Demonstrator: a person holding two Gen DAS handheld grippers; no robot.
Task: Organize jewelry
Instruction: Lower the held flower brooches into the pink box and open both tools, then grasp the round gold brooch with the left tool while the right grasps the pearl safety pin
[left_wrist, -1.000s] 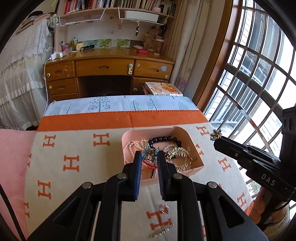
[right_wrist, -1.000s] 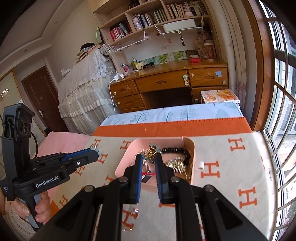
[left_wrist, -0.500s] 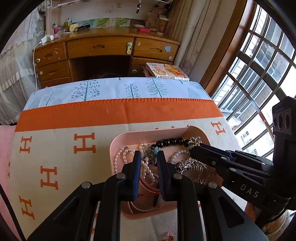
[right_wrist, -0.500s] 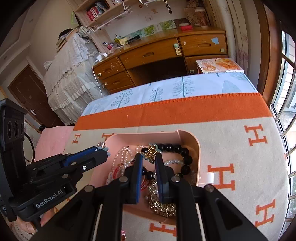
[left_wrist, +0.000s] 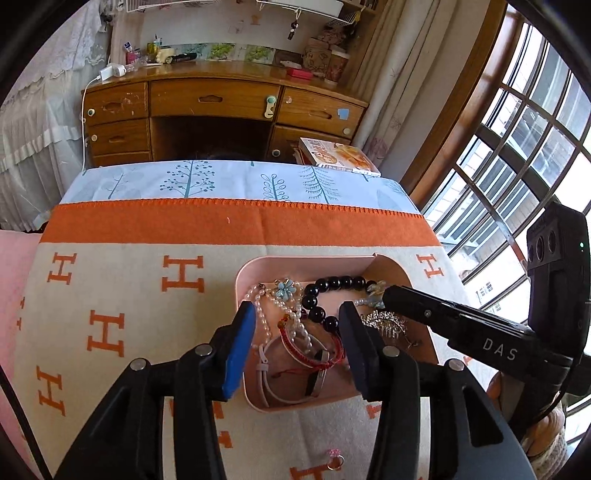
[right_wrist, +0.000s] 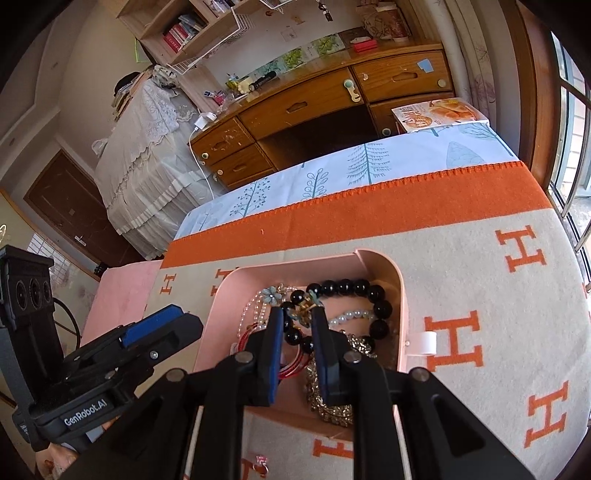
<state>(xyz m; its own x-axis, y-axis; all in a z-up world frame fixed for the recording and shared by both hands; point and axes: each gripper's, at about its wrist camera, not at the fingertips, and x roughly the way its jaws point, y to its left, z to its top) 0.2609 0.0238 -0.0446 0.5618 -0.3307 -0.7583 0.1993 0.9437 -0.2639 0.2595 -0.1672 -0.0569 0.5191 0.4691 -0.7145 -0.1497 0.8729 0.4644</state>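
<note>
A pink tray (left_wrist: 255, 266) sits on the H-patterned blanket and holds a black bead bracelet (left_wrist: 332, 283), pearl strands (left_wrist: 264, 317), a red cord bracelet (left_wrist: 295, 345), a blue flower piece (left_wrist: 286, 288) and a gold comb (left_wrist: 384, 320). My left gripper (left_wrist: 297, 321) is open and empty over the tray's near half. My right gripper (right_wrist: 297, 317) is shut on a small gold and blue flower ornament (right_wrist: 304, 308), held low over the tray (right_wrist: 400, 295). That ornament shows at its tip in the left wrist view (left_wrist: 375, 291).
A pink-stone ring (left_wrist: 334, 458) lies on the blanket (left_wrist: 110, 295) in front of the tray; it also shows in the right wrist view (right_wrist: 260, 463). A white tab (right_wrist: 424, 343) sticks out of the tray's right wall. A wooden desk (left_wrist: 221, 107) stands beyond the bed.
My left gripper has opened and dropped its piece into the tray. Both grippers moved forward over the tray. The right gripper still holds its ornament, now lower.
</note>
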